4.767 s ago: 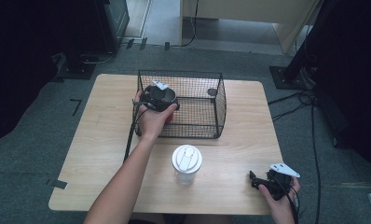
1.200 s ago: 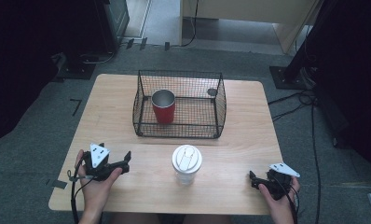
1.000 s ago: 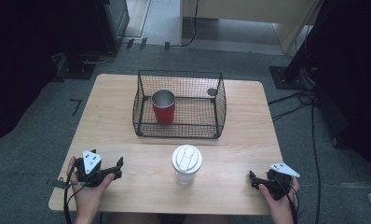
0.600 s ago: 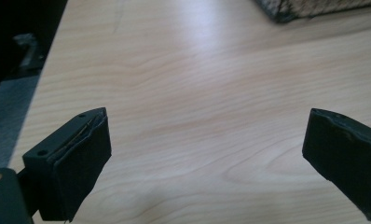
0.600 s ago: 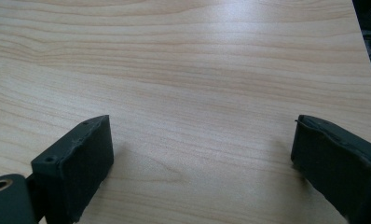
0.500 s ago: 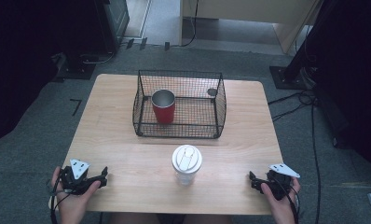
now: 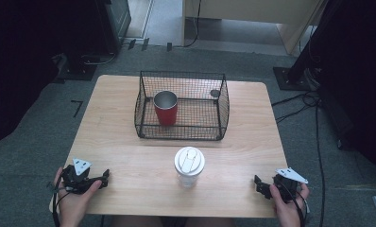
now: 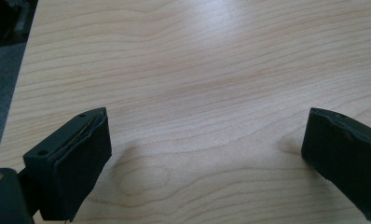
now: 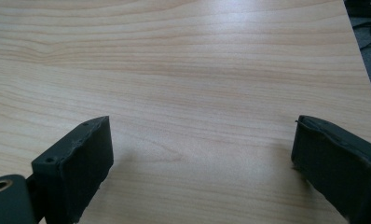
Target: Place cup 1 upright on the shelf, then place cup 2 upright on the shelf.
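Cup (image 7: 166,107) in basket (image 7: 223,103); lidded cup (image 7: 189,166) before it.

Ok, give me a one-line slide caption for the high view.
Red cup upright in the wire basket, lidded cup in front, left gripper and right gripper open at the table's near corners.

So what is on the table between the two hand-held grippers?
In the high view, a clear cup with a white lid stands between the left hand-held gripper and the right hand-held gripper; otherwise bare wood.
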